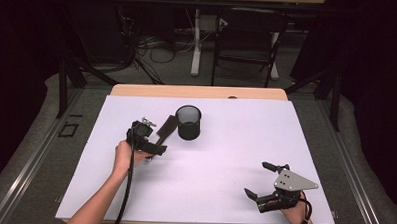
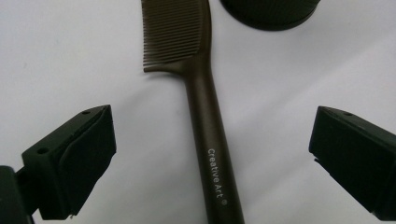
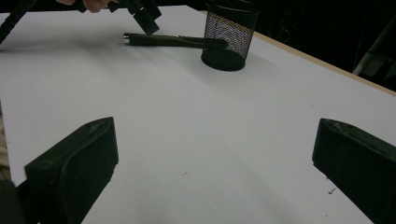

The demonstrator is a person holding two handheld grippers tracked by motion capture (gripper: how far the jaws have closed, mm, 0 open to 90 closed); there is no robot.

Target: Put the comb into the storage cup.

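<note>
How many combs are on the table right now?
1. The comb lies flat on the white table, its handle between the open left gripper jaws, teeth end beside the mesh cup. Whether the cup holds more cannot be told.

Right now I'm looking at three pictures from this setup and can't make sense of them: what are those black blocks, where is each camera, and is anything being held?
There is no robot arm here: a person at a table holds a hand-operated claw in each hand. The high view looks down from above the person's side: the left claw is near the middle, the right claw near the front edge. The other two pictures come from cameras riding on each claw, so the black blocks at the bottom are that claw's own jaws. On the white table lie a dark comb and, just beyond its toothed end, a black mesh cup. In the left gripper view the comb's handle lies between wide-open jaws, untouched. The right claw is open too, over bare table. Nothing is held.
</note>
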